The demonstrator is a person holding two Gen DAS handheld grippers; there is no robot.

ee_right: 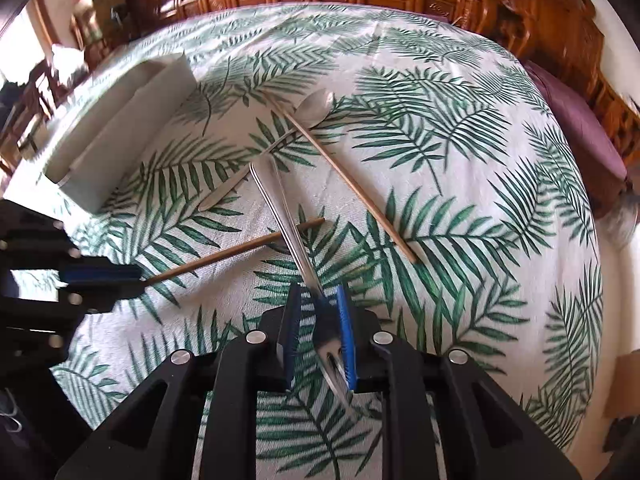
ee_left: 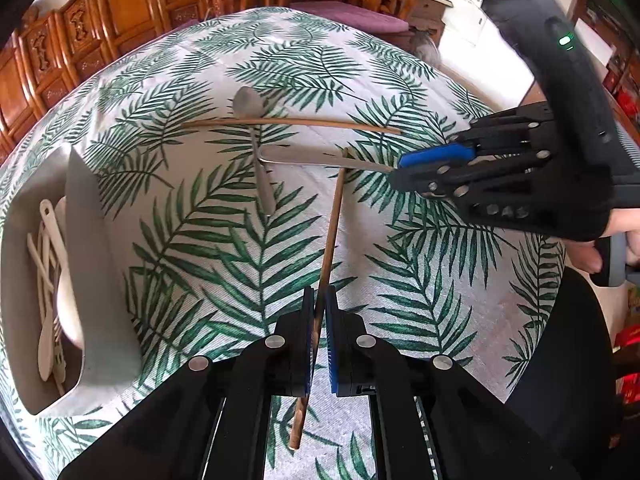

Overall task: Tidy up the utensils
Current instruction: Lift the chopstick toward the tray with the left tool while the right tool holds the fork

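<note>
My left gripper (ee_left: 319, 300) is shut on a wooden chopstick (ee_left: 330, 232) that points away over the leaf-print cloth; it also shows in the right wrist view (ee_right: 224, 254). My right gripper (ee_right: 318, 320) straddles the neck of a metal fork (ee_right: 280, 208), jaws a little apart, the fork against the right pad; from the left wrist view the right gripper (ee_left: 404, 168) sits at the fork's (ee_left: 312, 158) right end. A second chopstick (ee_left: 288, 123) lies across a metal spoon (ee_left: 252, 120). The fork's handle crosses over the held chopstick.
A white utensil tray (ee_left: 100, 240) stands at the left with several white plastic utensils (ee_left: 52, 280) in it; it shows in the right wrist view (ee_right: 120, 120) at upper left. Carved wooden furniture (ee_left: 120, 20) rings the table's far edge.
</note>
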